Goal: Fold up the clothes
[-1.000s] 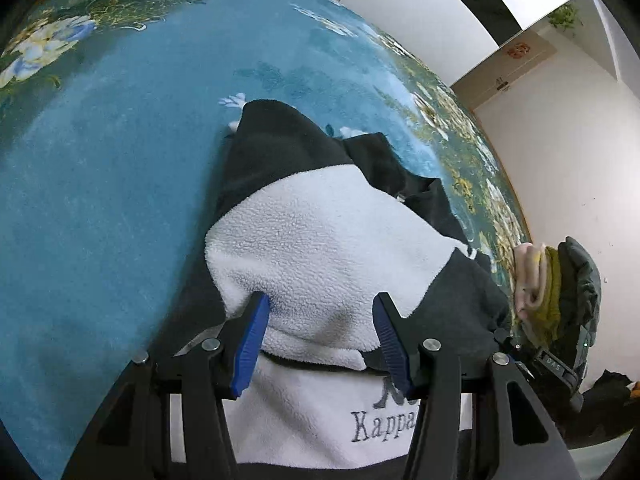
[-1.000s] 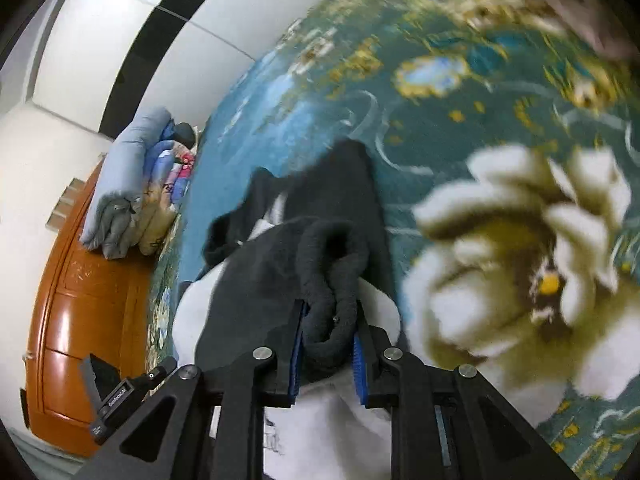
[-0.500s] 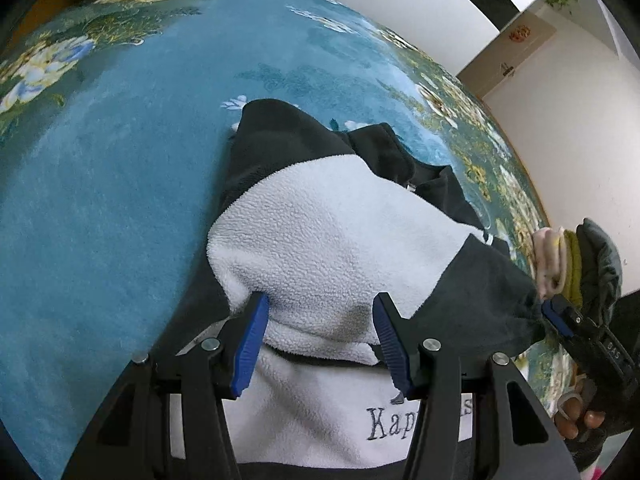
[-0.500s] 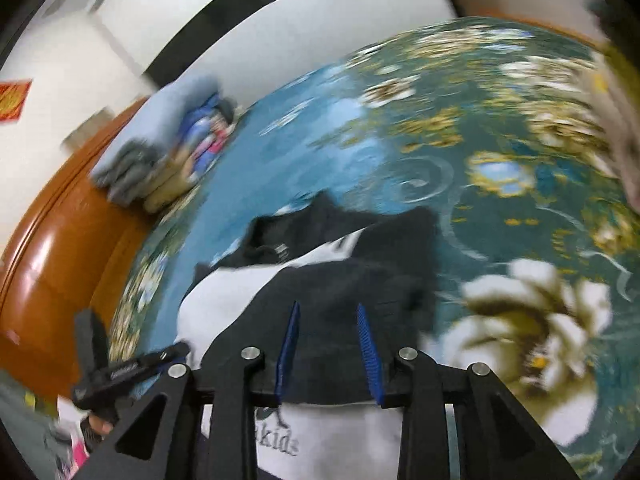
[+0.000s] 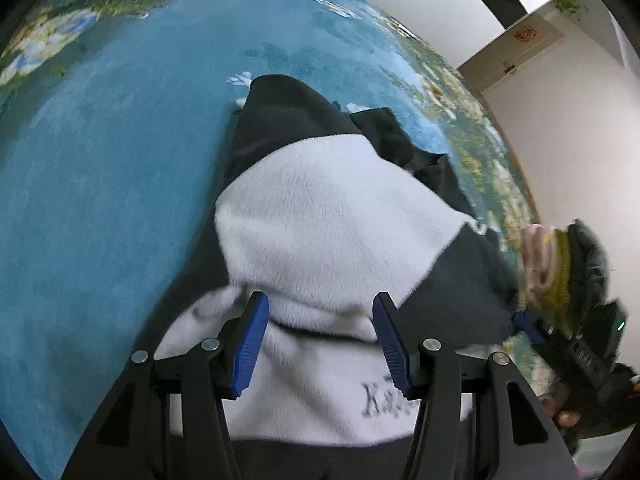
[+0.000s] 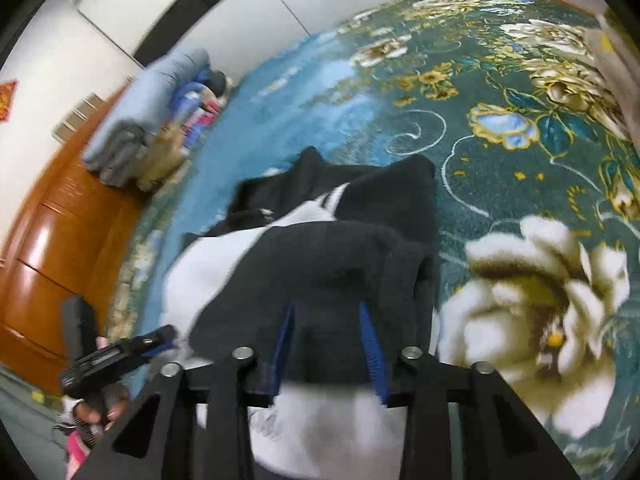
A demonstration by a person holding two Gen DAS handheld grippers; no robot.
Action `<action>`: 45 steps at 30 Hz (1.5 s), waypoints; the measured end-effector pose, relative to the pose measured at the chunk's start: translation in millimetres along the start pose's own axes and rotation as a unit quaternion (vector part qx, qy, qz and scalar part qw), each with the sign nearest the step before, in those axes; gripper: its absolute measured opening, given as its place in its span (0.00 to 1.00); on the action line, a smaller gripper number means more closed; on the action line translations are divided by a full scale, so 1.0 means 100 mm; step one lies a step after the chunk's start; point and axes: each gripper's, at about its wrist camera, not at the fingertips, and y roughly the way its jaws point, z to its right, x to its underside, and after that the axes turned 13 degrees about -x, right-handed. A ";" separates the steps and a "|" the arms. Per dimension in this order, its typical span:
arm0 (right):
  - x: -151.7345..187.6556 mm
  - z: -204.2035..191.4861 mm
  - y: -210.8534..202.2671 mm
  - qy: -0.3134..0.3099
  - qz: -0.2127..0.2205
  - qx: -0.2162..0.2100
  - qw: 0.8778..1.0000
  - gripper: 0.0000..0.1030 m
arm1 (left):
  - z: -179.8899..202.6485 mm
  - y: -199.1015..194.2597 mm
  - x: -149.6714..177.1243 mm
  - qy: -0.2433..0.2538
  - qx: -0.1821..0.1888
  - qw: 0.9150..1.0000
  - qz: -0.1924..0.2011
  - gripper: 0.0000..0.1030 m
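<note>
A black and white fleece jacket (image 5: pixel 328 220) lies on the teal floral blanket (image 5: pixel 100 160). My left gripper (image 5: pixel 320 300) hovers open over the folded white sleeve, and its pads stand clear of the fleece. In the right wrist view the jacket (image 6: pixel 312 264) has its dark sleeve laid flat across the white body. My right gripper (image 6: pixel 326 312) hangs just above that sleeve. Its jaws are opening, the dark cloth shows between them, and the pads do not press on it.
A stack of folded clothes (image 6: pixel 152 120) sits at the blanket's far edge beside orange wooden furniture (image 6: pixel 60 260). A second pile of pink, yellow and dark garments (image 5: pixel 560 264) lies to the jacket's right. A hand (image 6: pixel 100 408) shows at the lower left.
My right gripper has let go of the bunched dark sleeve, opened, rolled and lifted slightly. The sleeve now lies flat on the jacket. My left gripper has stayed in place.
</note>
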 end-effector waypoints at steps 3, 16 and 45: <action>0.23 0.10 -0.30 0.030 0.014 -0.025 0.999 0.53 | -0.16 -0.24 0.05 -0.003 0.009 1.000 0.017 0.54; 1.39 0.66 -0.72 0.177 0.008 -0.083 0.981 0.58 | -0.94 -0.30 0.78 -0.024 -0.011 0.999 -0.039 0.56; 2.13 0.63 -0.78 0.212 -0.017 -0.153 0.965 0.21 | -1.11 -0.41 1.60 -0.050 0.100 0.991 -0.067 0.26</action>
